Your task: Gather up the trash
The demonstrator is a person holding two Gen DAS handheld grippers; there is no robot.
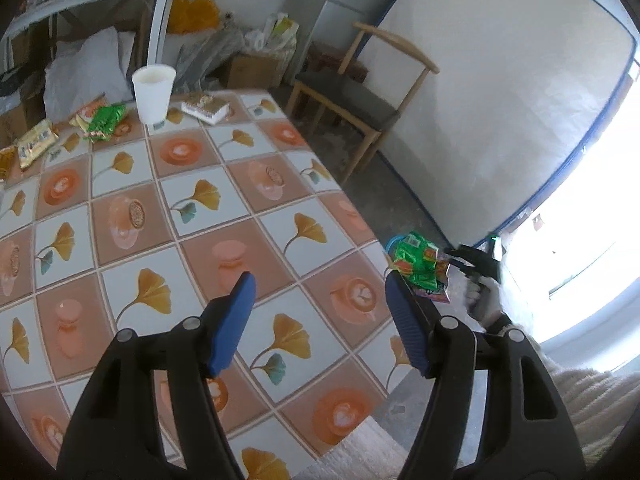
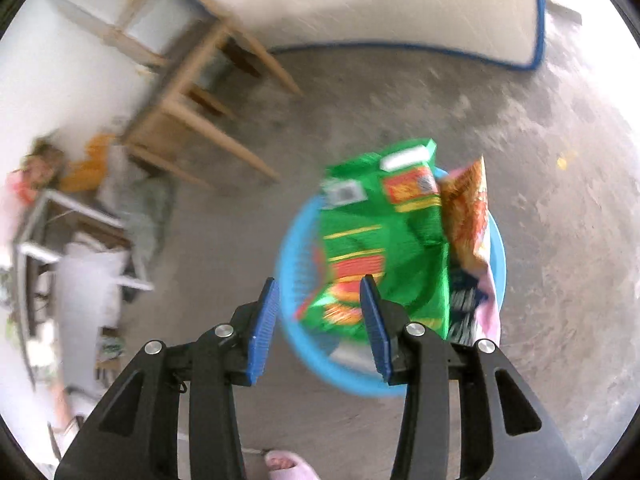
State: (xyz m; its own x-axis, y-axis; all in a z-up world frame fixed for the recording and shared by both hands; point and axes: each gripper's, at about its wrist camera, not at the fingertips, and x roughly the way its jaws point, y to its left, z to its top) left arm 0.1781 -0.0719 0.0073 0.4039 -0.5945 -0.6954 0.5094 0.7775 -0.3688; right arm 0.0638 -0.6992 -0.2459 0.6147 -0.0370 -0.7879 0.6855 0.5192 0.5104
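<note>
On the far left of the left wrist view, flat gold snack packets (image 1: 36,145) lie at the far edge of the table with the tiled ginkgo-leaf and coffee-cup oilcloth (image 1: 192,216). Just beside them to the right sits a crumpled green foil wrapper (image 1: 105,120), then a tall white paper cup (image 1: 153,94) standing upright, then a small white box with a patterned lid (image 1: 206,109). The left gripper (image 1: 320,320) hovers over the near part of the table with its blue-padded fingers (image 1: 234,324) spread wide and nothing between them. Beyond the table's right corner stands a light wooden chair with a dark grey seat (image 1: 352,92), in front of a white mattress with blue piping (image 1: 500,100) leaning on the wall. At the right edge, a white-gloved right hand (image 1: 482,296) grips the other tool beside a green wrapper past the table edge.

In the blurred right wrist view, the same wooden chair (image 2: 188,92) appears at upper left above the bare grey concrete floor (image 2: 540,160). The right gripper (image 2: 318,320) points down at the floor, jaws parted moderately and holding nothing. Below and beyond its fingers sits a round light-blue plastic basket (image 2: 292,240), where a large green snack bag (image 2: 384,240) and an orange printed wrapper (image 2: 466,208) stick up above the rim.
</note>
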